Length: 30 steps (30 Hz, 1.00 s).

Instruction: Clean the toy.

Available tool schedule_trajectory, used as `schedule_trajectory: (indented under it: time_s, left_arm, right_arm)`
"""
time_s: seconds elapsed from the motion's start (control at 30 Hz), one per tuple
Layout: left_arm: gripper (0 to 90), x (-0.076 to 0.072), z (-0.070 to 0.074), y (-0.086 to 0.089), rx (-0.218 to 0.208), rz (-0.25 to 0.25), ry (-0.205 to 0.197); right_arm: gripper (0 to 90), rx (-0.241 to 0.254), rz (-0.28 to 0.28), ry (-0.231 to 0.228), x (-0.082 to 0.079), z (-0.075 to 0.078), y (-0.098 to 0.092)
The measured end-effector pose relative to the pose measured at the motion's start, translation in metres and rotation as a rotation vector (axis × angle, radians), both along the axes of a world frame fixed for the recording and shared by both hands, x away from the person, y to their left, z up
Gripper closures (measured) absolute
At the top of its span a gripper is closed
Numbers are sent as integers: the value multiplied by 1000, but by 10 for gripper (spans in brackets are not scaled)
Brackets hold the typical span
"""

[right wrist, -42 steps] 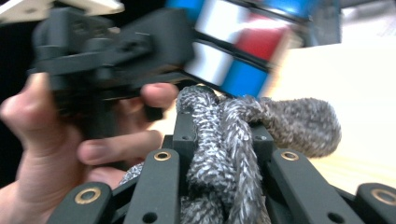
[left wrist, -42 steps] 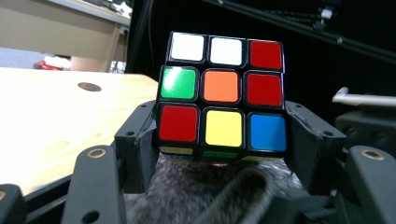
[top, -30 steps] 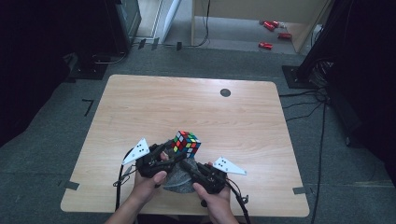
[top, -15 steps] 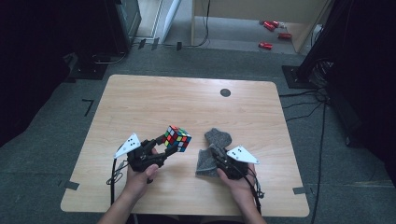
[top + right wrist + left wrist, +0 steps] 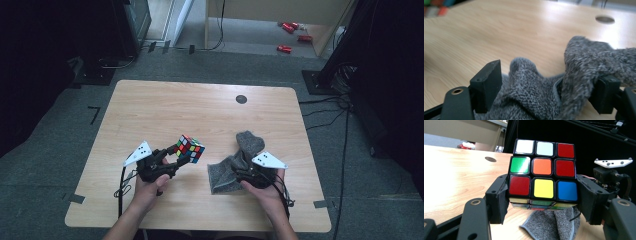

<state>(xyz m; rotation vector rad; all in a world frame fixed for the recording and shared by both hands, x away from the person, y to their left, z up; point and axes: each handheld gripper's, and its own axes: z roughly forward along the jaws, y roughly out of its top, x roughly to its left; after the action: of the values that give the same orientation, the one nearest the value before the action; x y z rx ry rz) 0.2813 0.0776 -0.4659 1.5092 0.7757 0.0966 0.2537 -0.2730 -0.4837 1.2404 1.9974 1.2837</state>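
- My right hand-held gripper [image 5: 243, 166], low near the desk's front edge, has just been spreading its jaws; the rumpled grey terry cloth [image 5: 235, 164] lies loose between them, its long axis running away from me.
- My left hand-held gripper [image 5: 176, 152] pinches the multicoloured plastic puzzle cube [image 5: 190, 148] above the pale wooden desk [image 5: 200, 107], just left of the cloth.

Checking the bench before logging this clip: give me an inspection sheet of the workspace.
Surface: wooden table, round hole near the far edge.
Job's things: colour cube, held off the table; grey cloth crumpled on it.
Clutter: nothing seen.
Grippers: left gripper clamps the cube; right gripper jaws just opened, cloth bunched between them.
Cables: black leads trail from both grippers.
Surroundings: grey floor, red items beyond.
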Motion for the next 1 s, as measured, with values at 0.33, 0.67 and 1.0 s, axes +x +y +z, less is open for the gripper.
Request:
schedule_trajectory:
  time_s: [0.33,0.67,1.0]
  left_arm:
    - [349,1,0,1,5,3,0]
    - [349,6,0,-12,11,-29,-3]
    - [348,13,1,-17,12,-37,-1]
  right_arm:
    - [710,-156,132,114,0,-18,-2]
    - [580,-198,229,40,-7,-37,8]
    - [252,-52,87,58,-11,-16,-21]
